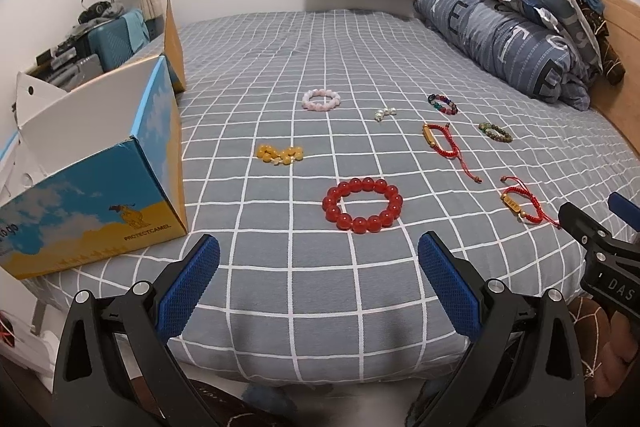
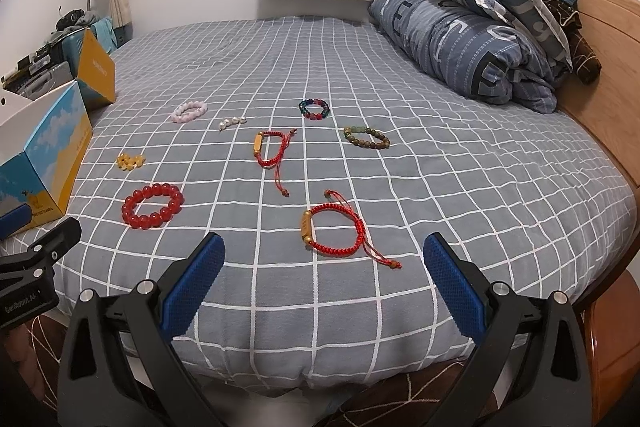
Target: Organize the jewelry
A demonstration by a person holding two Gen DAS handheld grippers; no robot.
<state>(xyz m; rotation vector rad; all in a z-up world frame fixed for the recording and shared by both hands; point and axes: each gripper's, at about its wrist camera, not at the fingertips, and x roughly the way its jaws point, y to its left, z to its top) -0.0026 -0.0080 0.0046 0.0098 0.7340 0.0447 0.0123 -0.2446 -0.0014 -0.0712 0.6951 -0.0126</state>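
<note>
Both tongs, left tongs (image 1: 319, 251) and right tongs (image 2: 324, 251), stand wide and hold nothing at the bed's (image 2: 480, 187) near edge. Eight bracelets lie spaced apart on its checked sheet, apparently for single pickup. The open cardboard box (image 1: 120, 183), the likely destination, sits left of the red bead bracelet (image 1: 363, 206).

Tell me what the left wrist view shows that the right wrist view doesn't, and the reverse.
Only the left wrist view shows the open left gripper from behind, the box's white inner flaps, and its camel print in full.

Only the right wrist view shows the open right gripper from behind and the wooden headboard in full.

Both show the checked bedsheet, the red bead bracelet, the yellow bead bracelet, the pink bracelet, two red cord bracelets, the folded duvet, and the blue and yellow box.
</note>
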